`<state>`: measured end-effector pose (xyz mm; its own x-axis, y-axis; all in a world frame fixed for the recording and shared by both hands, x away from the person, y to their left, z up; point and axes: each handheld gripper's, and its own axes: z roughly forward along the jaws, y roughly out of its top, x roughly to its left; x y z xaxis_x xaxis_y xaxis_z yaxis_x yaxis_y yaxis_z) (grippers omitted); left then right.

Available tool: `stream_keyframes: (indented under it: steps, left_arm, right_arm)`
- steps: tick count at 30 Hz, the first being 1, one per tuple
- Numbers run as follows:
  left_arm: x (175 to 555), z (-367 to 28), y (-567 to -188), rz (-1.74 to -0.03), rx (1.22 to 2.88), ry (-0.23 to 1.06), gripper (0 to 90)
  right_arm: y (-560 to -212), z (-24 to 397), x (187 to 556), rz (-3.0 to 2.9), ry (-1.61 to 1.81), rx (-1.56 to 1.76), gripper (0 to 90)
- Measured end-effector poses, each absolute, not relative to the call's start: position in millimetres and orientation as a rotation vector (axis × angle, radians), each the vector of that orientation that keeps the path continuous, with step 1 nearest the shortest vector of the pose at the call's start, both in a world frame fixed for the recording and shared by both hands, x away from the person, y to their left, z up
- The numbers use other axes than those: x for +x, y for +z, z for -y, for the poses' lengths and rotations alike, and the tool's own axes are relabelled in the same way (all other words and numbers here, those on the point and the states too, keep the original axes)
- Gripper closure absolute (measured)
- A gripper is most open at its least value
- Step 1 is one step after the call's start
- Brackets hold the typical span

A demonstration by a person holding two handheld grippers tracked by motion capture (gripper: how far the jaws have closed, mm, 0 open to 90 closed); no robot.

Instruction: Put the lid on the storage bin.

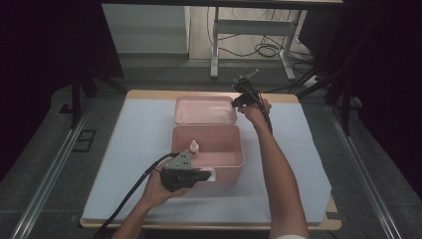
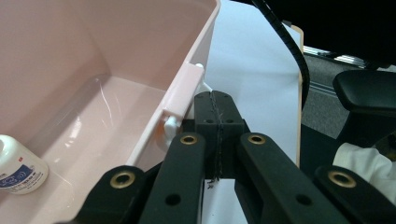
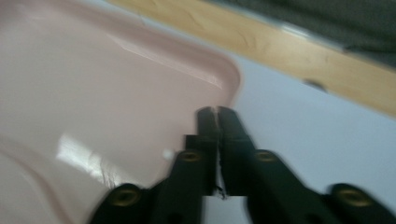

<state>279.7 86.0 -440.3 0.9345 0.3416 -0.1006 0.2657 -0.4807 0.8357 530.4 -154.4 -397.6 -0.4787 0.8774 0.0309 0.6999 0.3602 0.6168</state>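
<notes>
Your pink box (image 1: pixel 234 154) sits mid-table w/ a small white bottle (image 1: pixel 194 148) inside; its pink lid (image 1: pixel 205 110) lies flat just behind. Left gripper (image 2: pixel 217 108) is closed tight at the box's front latch (image 2: pixel 180 95), nothing visibly between pads. Right gripper (image 3: pixel 216 122) pinched together over the lid's corner; whether it nips the rim is too blurry to tell.

1. The high view is dim, and its left and right edges are lost in near-black shadow.
2. The white table cover (image 1: pixel 144 149) is evenly lit at the centre, and only soft shadows are cast.
3. In the left gripper view, sharp focus is kept, and a pale sheen is seen on the pink box (image 2: pixel 116 88) floor.
4. The right gripper view is smeared throughout by motion blur; a glare patch is seen on the pink lid (image 3: pixel 93 93) at lower left.
</notes>
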Motion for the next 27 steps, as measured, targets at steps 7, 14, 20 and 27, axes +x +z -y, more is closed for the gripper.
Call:
stream_keyframes:
  steps: [7,14,20,27]
  left_arm:
    - [279,-86,-440,-0.428,2.104,0.100,90.0]
    - [279,-86,-440,-0.428,2.103,0.102,90.0]
    - [279,-86,-440,-0.427,2.105,0.104,90.0]
    - [279,-86,-440,-0.426,2.106,0.104,90.0]
  right_arm:
    - [-393,147,524,-2.345,0.806,1.370,89.7]
    - [-396,146,531,-2.322,0.821,1.437,78.0]
    - [-393,141,537,-2.286,0.761,1.475,74.7]
    - [-403,146,543,-2.293,0.725,1.560,71.1]
